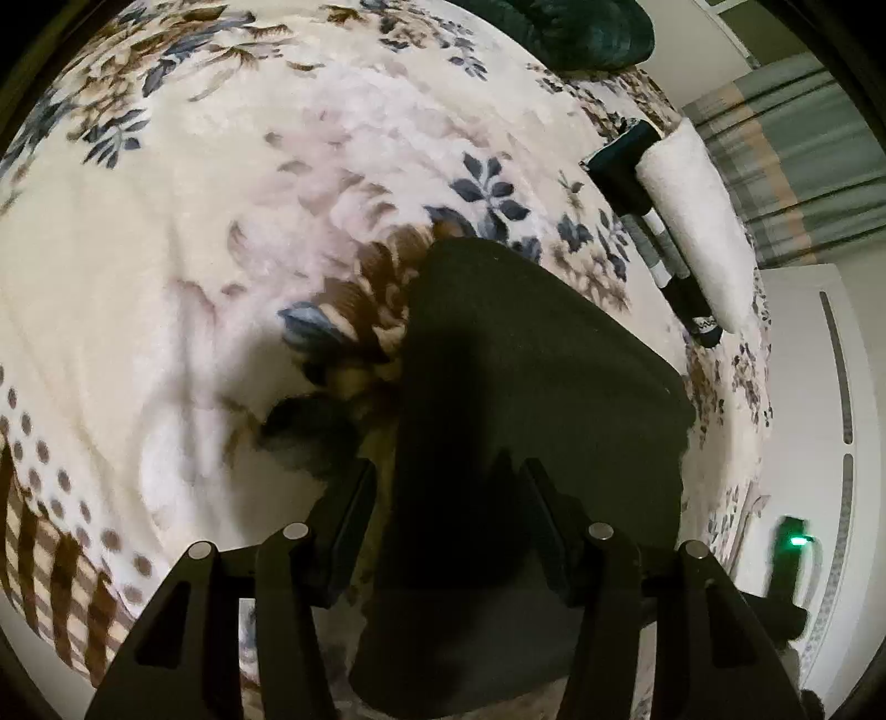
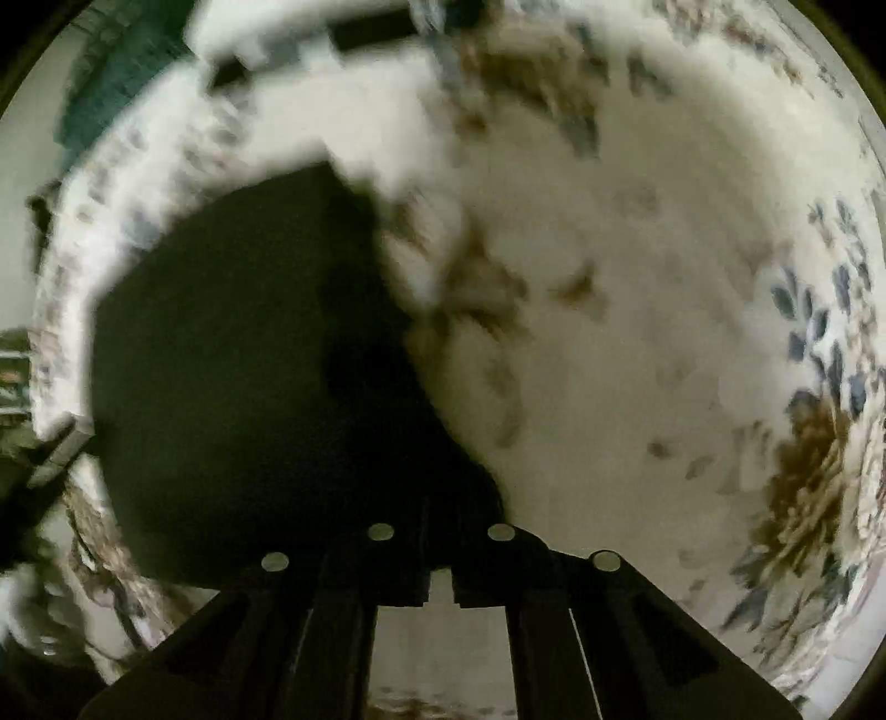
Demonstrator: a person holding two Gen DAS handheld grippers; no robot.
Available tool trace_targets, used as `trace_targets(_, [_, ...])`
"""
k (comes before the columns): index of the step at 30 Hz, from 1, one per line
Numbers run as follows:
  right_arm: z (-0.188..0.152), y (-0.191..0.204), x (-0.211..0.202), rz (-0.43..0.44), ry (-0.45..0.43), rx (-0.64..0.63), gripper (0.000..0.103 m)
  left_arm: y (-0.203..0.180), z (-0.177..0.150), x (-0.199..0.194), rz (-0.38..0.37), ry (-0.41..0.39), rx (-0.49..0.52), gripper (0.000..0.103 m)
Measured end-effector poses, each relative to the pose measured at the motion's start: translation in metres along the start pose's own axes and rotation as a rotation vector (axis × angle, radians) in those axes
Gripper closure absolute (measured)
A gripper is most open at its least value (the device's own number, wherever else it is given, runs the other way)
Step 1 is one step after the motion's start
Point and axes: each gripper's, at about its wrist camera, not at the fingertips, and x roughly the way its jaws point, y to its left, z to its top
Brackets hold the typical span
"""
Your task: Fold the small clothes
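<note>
The right gripper (image 2: 440,554) is pinched on the dark cloth's (image 2: 232,376) edge, while the left gripper (image 1: 443,498) gapes half-wide over it on the blanket (image 1: 166,277); unpinned, the cloth could drag and bunch.

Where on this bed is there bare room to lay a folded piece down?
The widest bare patch is the cream floral blanket left of the black garment, out to the dotted, striped border. The right edge is crowded: socks and a white piece lie there, with a dark green bundle at the top.
</note>
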Motion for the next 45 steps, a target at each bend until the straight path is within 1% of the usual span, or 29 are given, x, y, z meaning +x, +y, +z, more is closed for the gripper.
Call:
trace_targets(2, [0.007, -0.007, -0.002, 0.058, 0.008, 0.042, 0.093, 0.0, 0.003, -0.002, 0.0, -0.003, 0.001, 0.052])
trace_targets(3, [0.014, -0.007, -0.015, 0.087, -0.025, 0.041, 0.09, -0.001, 0.005, -0.004, -0.002, -0.014, 0.011, 0.052])
trace_targets(4, [0.019, -0.008, -0.026, 0.103, -0.068, 0.045, 0.08, -0.002, 0.007, -0.006, 0.002, -0.022, 0.021, 0.052])
trace_targets(5, [0.026, -0.007, -0.04, 0.138, -0.128, 0.045, 0.064, -0.003, 0.01, -0.008, 0.009, -0.034, 0.037, 0.052])
trace_targets(6, [0.032, -0.006, -0.046, 0.166, -0.153, 0.041, 0.054, -0.004, 0.012, -0.008, 0.012, -0.041, 0.048, 0.052])
trace_targets(7, [0.045, -0.002, -0.05, 0.214, -0.173, 0.028, 0.037, -0.005, 0.015, -0.007, 0.018, -0.046, 0.059, 0.052])
trace_targets(8, [0.056, 0.004, -0.049, 0.25, -0.175, 0.01, 0.03, -0.004, 0.019, -0.005, 0.023, -0.047, 0.063, 0.052])
trace_targets(11, [0.101, 0.028, -0.017, 0.316, -0.105, -0.062, 0.03, -0.007, 0.03, 0.002, 0.026, -0.058, 0.075, 0.052])
trace_targets(12, [0.108, 0.033, -0.011, 0.325, -0.083, -0.064, 0.03, -0.007, 0.034, 0.004, 0.03, -0.059, 0.081, 0.052])
trace_targets(13, [0.116, 0.038, -0.002, 0.332, -0.062, -0.059, 0.043, -0.008, 0.037, 0.006, 0.029, -0.061, 0.085, 0.052])
trace_targets(14, [0.119, 0.044, -0.004, 0.32, -0.087, -0.08, 0.091, -0.01, 0.039, 0.006, 0.026, -0.064, 0.086, 0.052])
trace_targets(15, [0.121, 0.049, -0.01, 0.276, -0.12, -0.105, 0.097, -0.011, 0.042, 0.007, 0.024, -0.069, 0.086, 0.052])
trace_targets(17, [0.121, 0.062, -0.034, 0.215, -0.217, -0.158, 0.098, -0.013, 0.046, 0.007, 0.014, -0.076, 0.085, 0.052])
trace_targets(18, [0.125, 0.064, -0.041, 0.177, -0.242, -0.183, 0.098, -0.014, 0.047, 0.007, 0.01, -0.079, 0.085, 0.052])
trace_targets(20, [0.137, 0.065, -0.05, 0.147, -0.259, -0.193, 0.098, -0.015, 0.05, 0.008, 0.007, -0.078, 0.086, 0.052])
trace_targets(23, [0.165, 0.067, -0.025, 0.101, -0.186, -0.158, 0.097, -0.016, 0.05, 0.012, 0.01, -0.069, 0.092, 0.052])
trace_targets(25, [0.169, 0.069, -0.006, 0.111, -0.075, -0.17, 0.096, -0.015, 0.046, 0.013, 0.011, -0.06, 0.087, 0.052])
trace_targets(26, [0.166, 0.066, -0.008, 0.131, -0.057, -0.158, 0.083, -0.014, 0.045, 0.012, 0.01, -0.061, 0.084, 0.052])
trace_targets(27, [0.16, 0.058, -0.016, 0.15, -0.05, -0.136, 0.075, -0.013, 0.041, 0.009, 0.011, -0.061, 0.081, 0.052])
trace_targets(28, [0.151, 0.047, -0.027, 0.178, -0.055, -0.114, 0.06, -0.011, 0.038, 0.008, 0.01, -0.059, 0.079, 0.052])
trace_targets(29, [0.136, 0.032, -0.04, 0.21, -0.069, -0.082, 0.053, -0.009, 0.034, 0.006, 0.009, -0.056, 0.074, 0.052])
trace_targets(31, [0.109, 0.011, -0.05, 0.235, -0.059, -0.052, 0.05, -0.004, 0.023, 0.004, 0.01, -0.046, 0.061, 0.052])
trace_targets(33, [0.079, -0.002, -0.046, 0.227, -0.023, -0.029, 0.05, 0.001, 0.013, 0.002, 0.02, -0.036, 0.052, 0.052])
trace_targets(37, [0.036, 0.002, -0.018, 0.217, 0.037, -0.039, 0.05, 0.009, -0.007, 0.001, 0.038, -0.014, 0.021, 0.052])
trace_targets(38, [0.028, 0.007, -0.013, 0.194, 0.028, -0.061, 0.052, 0.01, -0.011, 0.001, 0.042, -0.011, 0.015, 0.052])
trace_targets(39, [0.02, 0.014, -0.01, 0.161, -0.001, -0.088, 0.061, 0.01, -0.015, 0.001, 0.05, -0.009, 0.009, 0.052])
trace_targets(40, [0.012, 0.022, -0.008, 0.112, -0.035, -0.118, 0.103, 0.01, -0.017, 0.001, 0.053, -0.008, 0.006, 0.052])
trace_targets(42, [0.002, 0.028, -0.013, 0.062, -0.09, -0.127, 0.101, 0.008, -0.019, 0.003, 0.062, -0.005, 0.006, 0.052])
trace_targets(45, [-0.005, 0.014, -0.049, 0.023, -0.205, -0.049, 0.102, 0.003, -0.02, 0.006, 0.053, -0.001, 0.013, 0.052])
